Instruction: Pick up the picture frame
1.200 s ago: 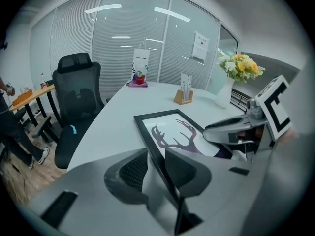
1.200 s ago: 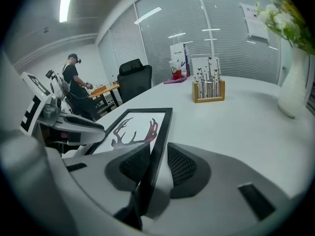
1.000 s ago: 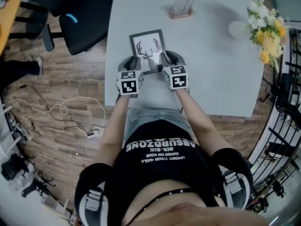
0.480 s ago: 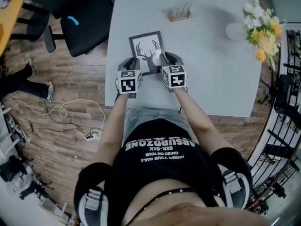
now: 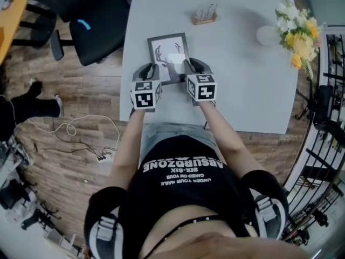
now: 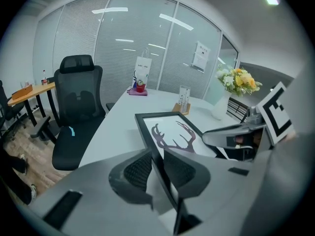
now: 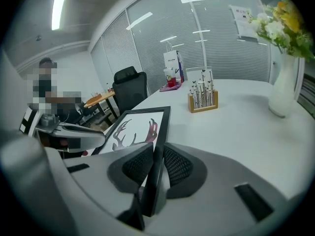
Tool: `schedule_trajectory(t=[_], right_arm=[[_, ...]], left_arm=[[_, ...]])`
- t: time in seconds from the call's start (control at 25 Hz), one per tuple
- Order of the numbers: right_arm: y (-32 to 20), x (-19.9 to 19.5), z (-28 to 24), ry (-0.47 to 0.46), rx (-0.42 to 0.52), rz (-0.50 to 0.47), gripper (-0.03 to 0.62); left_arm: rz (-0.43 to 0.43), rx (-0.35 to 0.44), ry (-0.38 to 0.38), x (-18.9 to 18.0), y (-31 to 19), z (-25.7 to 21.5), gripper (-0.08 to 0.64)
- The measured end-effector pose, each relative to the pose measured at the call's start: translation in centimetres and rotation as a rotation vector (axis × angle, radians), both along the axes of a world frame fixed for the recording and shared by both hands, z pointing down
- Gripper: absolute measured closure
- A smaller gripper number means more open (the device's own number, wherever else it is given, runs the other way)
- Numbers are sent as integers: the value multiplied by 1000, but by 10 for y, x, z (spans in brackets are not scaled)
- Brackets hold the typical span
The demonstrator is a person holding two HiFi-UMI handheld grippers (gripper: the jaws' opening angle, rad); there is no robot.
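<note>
The picture frame (image 5: 169,55) is black-edged with a deer-antler print, and it sits over the white table (image 5: 248,85) in the head view. My left gripper (image 5: 153,72) is shut on its near left edge and my right gripper (image 5: 188,68) on its near right edge. In the left gripper view the frame's thin edge (image 6: 147,132) runs between the two mesh pads of the left gripper (image 6: 158,167), which press on it. The right gripper (image 7: 156,167) clamps the other edge of the frame (image 7: 162,127) the same way. The frame's near end looks raised off the table; its far end I cannot judge.
A small wooden card holder (image 5: 205,14) stands beyond the frame. A white vase of flowers (image 5: 294,28) is at the table's far right corner. A black office chair (image 5: 91,20) stands left of the table. Cables (image 5: 81,128) and a person's shoe (image 5: 32,104) are on the wooden floor.
Both grippers have risen slightly with the frame held between them. The shoe on the floor at left has shifted.
</note>
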State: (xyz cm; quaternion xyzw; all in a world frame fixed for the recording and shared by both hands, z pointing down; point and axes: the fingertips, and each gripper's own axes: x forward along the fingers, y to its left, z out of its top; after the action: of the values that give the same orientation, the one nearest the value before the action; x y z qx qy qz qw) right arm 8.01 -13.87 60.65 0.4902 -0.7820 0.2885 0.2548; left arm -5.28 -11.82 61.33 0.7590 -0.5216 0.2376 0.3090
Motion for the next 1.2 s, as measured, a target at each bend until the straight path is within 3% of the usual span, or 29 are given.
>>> schedule_trajectory(t=[1.2], right_arm=[[7, 7, -119, -98, 209, 41, 512]], left_arm=[[-12, 300, 65, 4, 3, -140, 472]])
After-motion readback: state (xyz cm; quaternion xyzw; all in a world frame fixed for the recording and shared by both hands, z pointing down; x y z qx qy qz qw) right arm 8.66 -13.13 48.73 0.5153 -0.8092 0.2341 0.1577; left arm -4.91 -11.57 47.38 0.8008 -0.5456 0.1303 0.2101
